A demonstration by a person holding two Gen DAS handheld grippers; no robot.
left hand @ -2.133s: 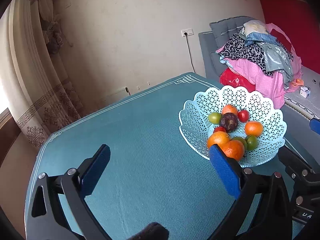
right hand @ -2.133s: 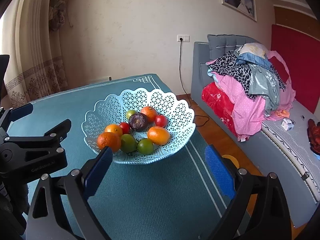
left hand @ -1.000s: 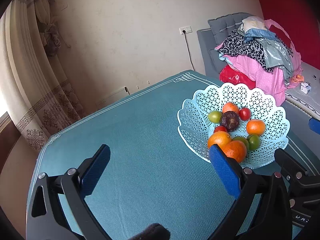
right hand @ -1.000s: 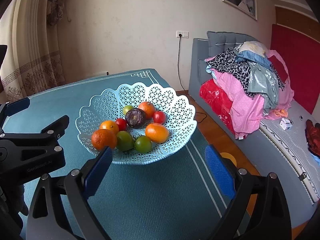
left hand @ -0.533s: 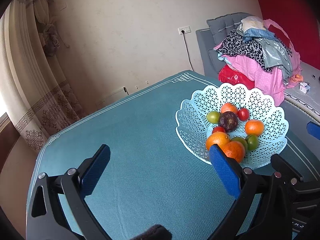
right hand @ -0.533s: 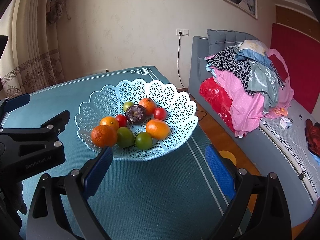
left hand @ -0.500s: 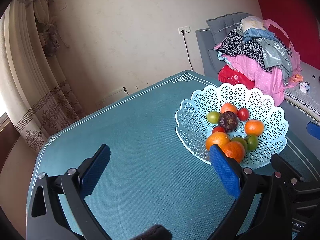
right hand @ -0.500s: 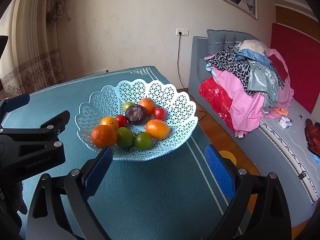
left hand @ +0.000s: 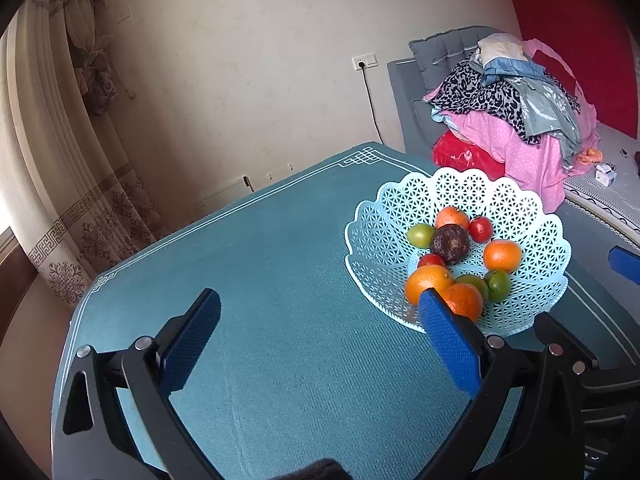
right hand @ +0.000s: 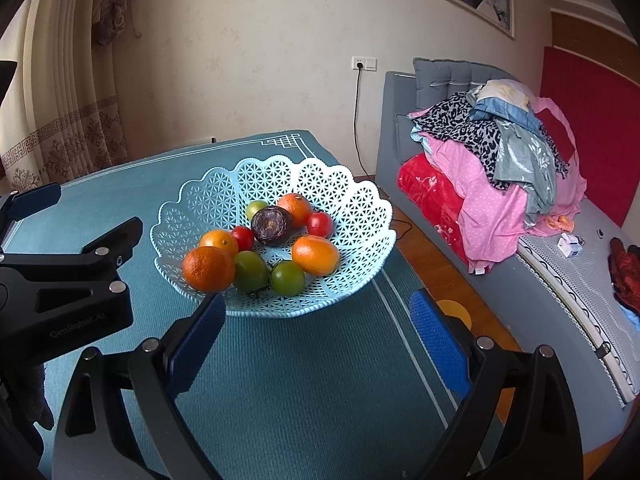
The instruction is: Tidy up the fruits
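Observation:
A pale blue lattice basket point(left hand: 532, 216) point(right hand: 224, 196) stands on the teal table and holds several fruits: oranges point(right hand: 209, 269), green fruits point(right hand: 287, 277), small red fruits point(right hand: 320, 224) and one dark purple fruit point(right hand: 271, 224) point(left hand: 450, 243) in the middle. My left gripper point(left hand: 316, 336) is open and empty, hovering over the table left of the basket. My right gripper point(right hand: 316, 336) is open and empty, just in front of the basket's near rim. The left gripper's black body also shows at the left of the right wrist view point(right hand: 68, 280).
The teal table point(left hand: 260, 280) stretches left of the basket; its right edge point(right hand: 404, 320) runs close to the basket. A grey sofa with a pile of clothes point(right hand: 492, 160) stands to the right. Curtains point(left hand: 60, 160) hang at the left.
Both grippers have drifted slightly closer to the basket, which looks a little larger in the right wrist view. Both stay open and empty. The fruits have not moved.

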